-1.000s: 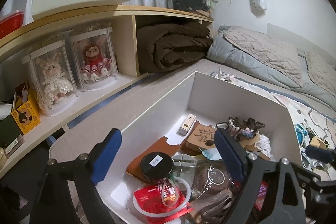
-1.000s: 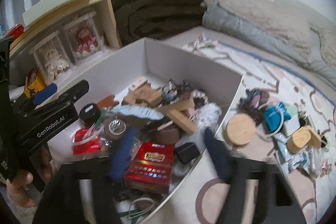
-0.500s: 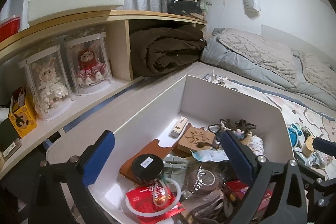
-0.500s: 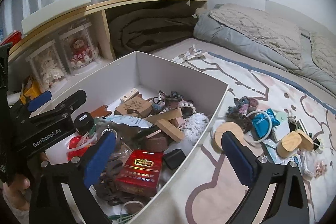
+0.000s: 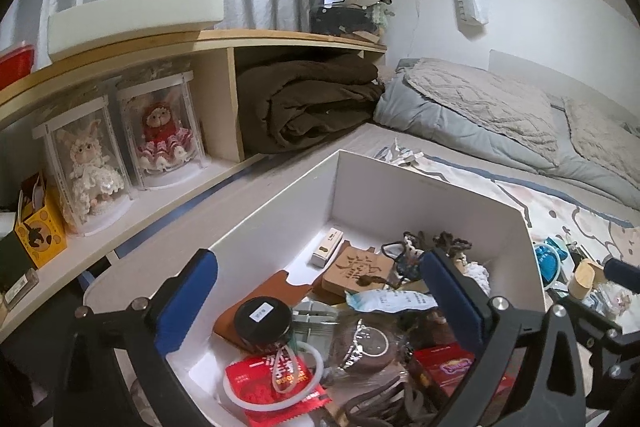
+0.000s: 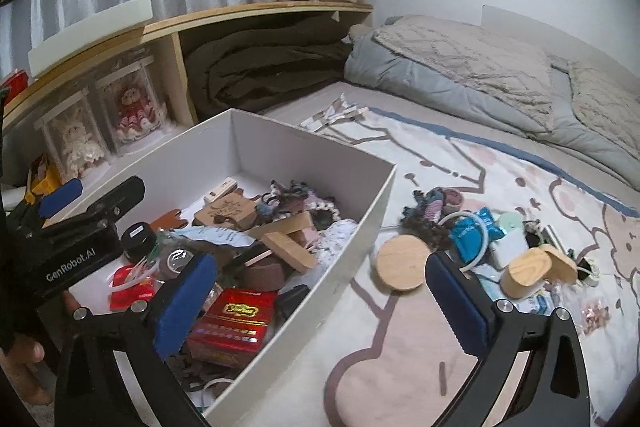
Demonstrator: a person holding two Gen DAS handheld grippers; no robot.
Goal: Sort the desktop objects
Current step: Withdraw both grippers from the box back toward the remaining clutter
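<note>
Desktop objects lie partly piled in the white box [image 6: 312, 151] at frame centre-left, partly scattered on the mat [image 6: 460, 163] at right, while the right gripper [image 6: 320, 291] and left gripper [image 5: 316, 299] hover spread and empty, seemingly between picks; next comes choosing a loose item such as the round wooden lid [image 6: 402, 263].

Left gripper [image 5: 318, 301], right gripper [image 6: 320, 301]: black angular frames, blue finger pads [image 6: 185, 305], silver screws. White "GenRobot.AI" lettering on left body. Bare skin, left hand [image 6: 24, 351].
</note>
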